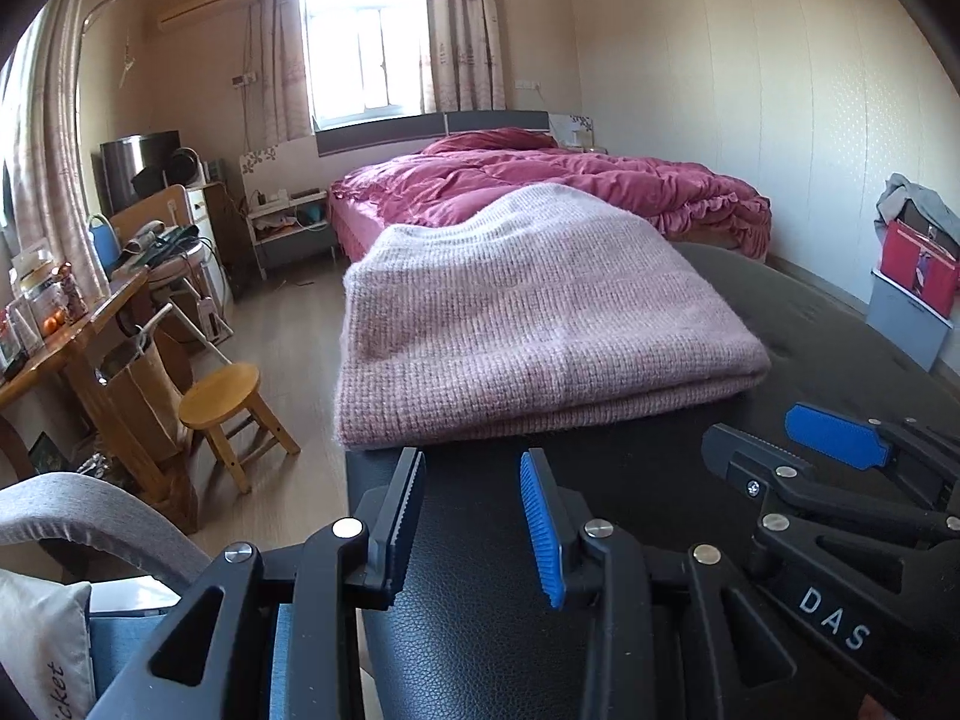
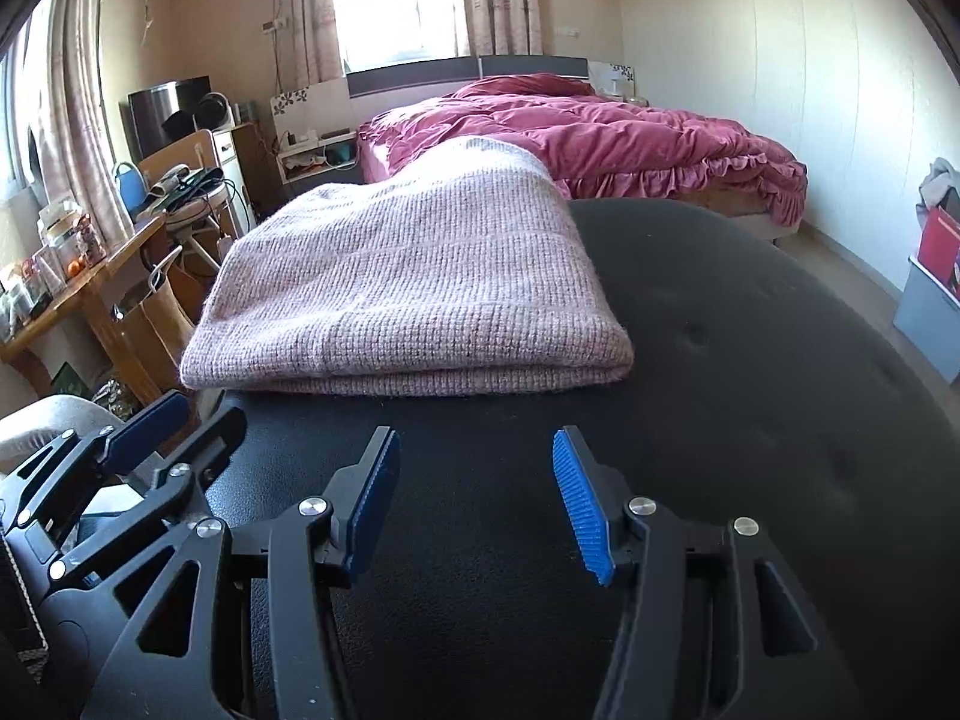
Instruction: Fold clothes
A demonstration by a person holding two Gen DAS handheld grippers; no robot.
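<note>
Already folded, the pink sweater lies on the black bench, overhanging its left edge; left gripper and right gripper hover near, jaws part-open, empty; a nudge could tip it floorward.

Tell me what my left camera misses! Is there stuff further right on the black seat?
Observer: More bare black seat, with little dimples, and nothing on it that the right camera shows.
Operator: Can you see both fingers of the right gripper?
Observer: Yes. The right gripper is open, with nothing between its fingers, and it stops short of the pink sweater.
Operator: Does my left gripper show up over there?
Observer: Yes, the left gripper pokes in at the lower left corner, beside the right one and just in front of the sweater's near left corner.
</note>
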